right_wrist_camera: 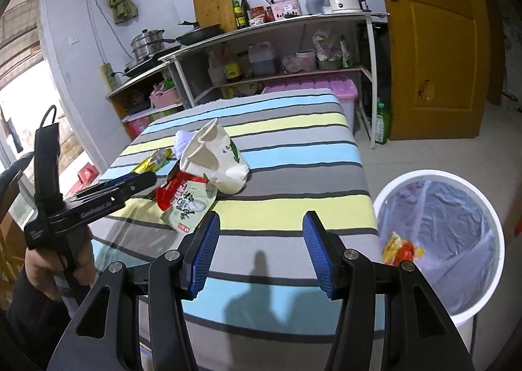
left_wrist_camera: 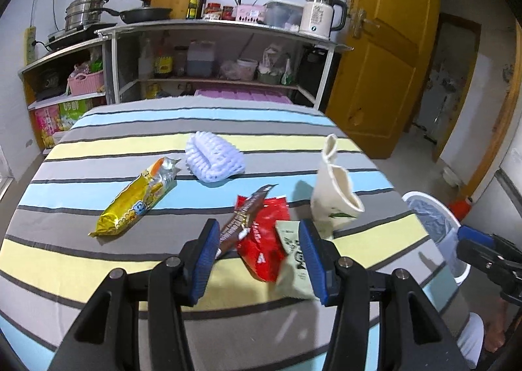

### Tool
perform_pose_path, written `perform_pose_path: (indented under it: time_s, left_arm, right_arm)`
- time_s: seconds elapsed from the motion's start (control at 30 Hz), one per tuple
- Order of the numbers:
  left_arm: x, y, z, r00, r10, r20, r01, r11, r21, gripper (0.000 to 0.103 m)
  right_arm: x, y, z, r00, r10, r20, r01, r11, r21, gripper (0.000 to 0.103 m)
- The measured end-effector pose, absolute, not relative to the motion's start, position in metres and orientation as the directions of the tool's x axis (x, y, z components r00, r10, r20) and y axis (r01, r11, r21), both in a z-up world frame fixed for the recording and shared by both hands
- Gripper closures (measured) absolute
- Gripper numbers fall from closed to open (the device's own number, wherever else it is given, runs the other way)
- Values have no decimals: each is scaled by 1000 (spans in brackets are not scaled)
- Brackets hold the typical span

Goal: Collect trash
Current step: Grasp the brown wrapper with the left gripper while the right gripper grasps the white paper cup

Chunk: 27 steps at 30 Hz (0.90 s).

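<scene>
On the striped table (left_wrist_camera: pixel 98 260) lie a red wrapper (left_wrist_camera: pixel 266 240), a brown wrapper (left_wrist_camera: pixel 243 222), a pale green packet (left_wrist_camera: pixel 292 263), a yellow snack bag (left_wrist_camera: pixel 137 203), a white foam net (left_wrist_camera: pixel 213 157) and a crumpled white paper cup (left_wrist_camera: pixel 332 191). My left gripper (left_wrist_camera: pixel 259 260) is open, its jaws either side of the red and brown wrappers, gripping nothing. My right gripper (right_wrist_camera: pixel 259 252) is open and empty above the table's near edge, left of the white trash bin (right_wrist_camera: pixel 463 302). The left gripper shows in the right wrist view (right_wrist_camera: pixel 130 183), beside the red wrapper (right_wrist_camera: pixel 169 191) and green packet (right_wrist_camera: pixel 191 208).
The bin (left_wrist_camera: pixel 456 273) stands on the floor at the table's right and holds a yellow and red wrapper (right_wrist_camera: pixel 401 248). Kitchen shelves (left_wrist_camera: pixel 212 23) with pots and a kettle stand behind the table. A yellow door (left_wrist_camera: pixel 385 44) is at the right.
</scene>
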<state>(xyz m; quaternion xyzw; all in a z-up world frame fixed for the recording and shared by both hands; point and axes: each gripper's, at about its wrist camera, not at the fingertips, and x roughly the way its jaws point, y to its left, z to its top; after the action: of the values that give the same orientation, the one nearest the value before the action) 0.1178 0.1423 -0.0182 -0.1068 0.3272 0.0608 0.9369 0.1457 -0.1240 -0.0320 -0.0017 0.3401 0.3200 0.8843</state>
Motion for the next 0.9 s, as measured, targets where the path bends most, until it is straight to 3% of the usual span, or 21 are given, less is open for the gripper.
perform_pose_path:
  time_s: [0.27,0.43,0.9]
  left_arm:
    - [147,148,-34,731,47,-681,-197,970,-144,53]
    - [157,152,-40,708,54,-704,-212,967,-140,76]
    - [133,176,-23,782,3,-623,-198,949,-244,93]
  right_arm:
    - [157,-104,-35,546,572,-613,-585,783,210,49]
    - [163,-88,-37,531,580,-618,-604,770,203,49]
    - [168,-24,-39,493,601,-629,-696,706,128,49]
